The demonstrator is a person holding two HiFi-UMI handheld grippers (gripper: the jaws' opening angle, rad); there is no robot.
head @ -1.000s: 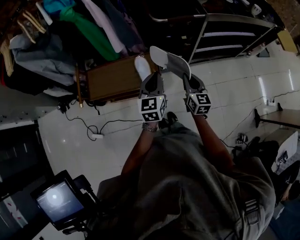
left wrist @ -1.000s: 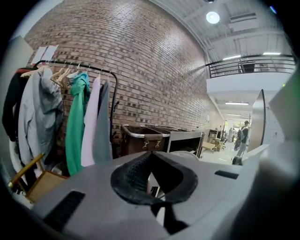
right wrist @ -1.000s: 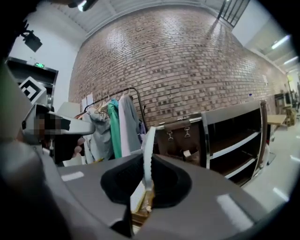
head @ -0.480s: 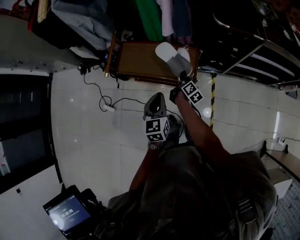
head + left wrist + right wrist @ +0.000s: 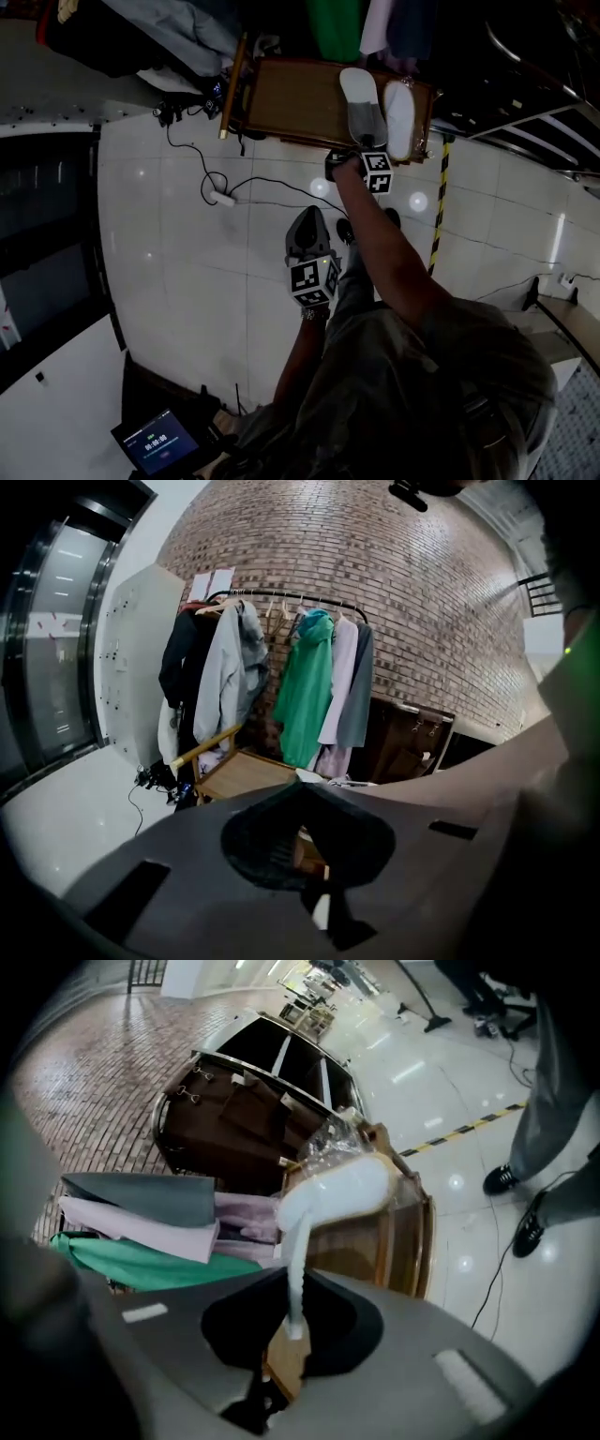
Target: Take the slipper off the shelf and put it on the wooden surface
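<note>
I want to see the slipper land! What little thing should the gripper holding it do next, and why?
Probably lower it a touch until it rests flat on the wood. The right gripper is shut on the slipper, which hangs over the wooden surface, beside another slipper. Whether it touches the wood yet cannot be told, so opening now might drop it.

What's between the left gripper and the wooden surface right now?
In the head view, only white floor tiles crossed by a black cable lie between the left gripper and the wooden surface.
</note>
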